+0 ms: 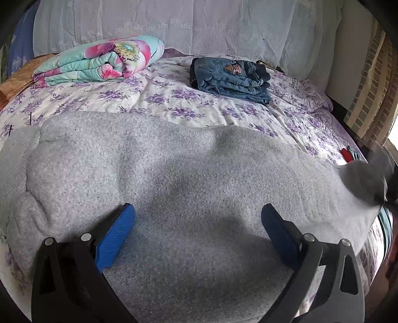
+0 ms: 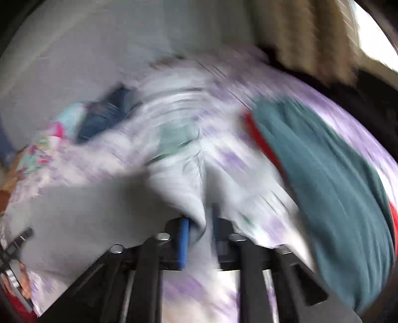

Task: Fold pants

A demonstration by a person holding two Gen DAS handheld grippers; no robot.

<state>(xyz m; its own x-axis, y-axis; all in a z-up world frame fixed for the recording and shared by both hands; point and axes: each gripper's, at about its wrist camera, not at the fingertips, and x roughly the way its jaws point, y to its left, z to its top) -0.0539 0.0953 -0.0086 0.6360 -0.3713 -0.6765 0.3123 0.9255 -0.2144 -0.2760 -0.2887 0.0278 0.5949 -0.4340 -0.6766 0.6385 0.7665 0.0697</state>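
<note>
Grey fleece pants (image 1: 174, 169) lie spread across the flowered bed, filling the lower half of the left wrist view. My left gripper (image 1: 197, 223) hovers just above them, its blue pads wide open and empty. The right wrist view is badly motion-blurred. There my right gripper (image 2: 200, 231) is shut on a fold of the grey pants (image 2: 194, 193), which rises up between its blue pads. That lifted end shows as a grey blur at the right edge of the left wrist view (image 1: 365, 179).
Folded blue jeans (image 1: 231, 77) lie at the back of the bed. A rolled floral quilt (image 1: 99, 59) lies back left. A teal and red garment (image 2: 330, 179) lies to the right. A lace curtain (image 1: 174, 22) hangs behind the bed.
</note>
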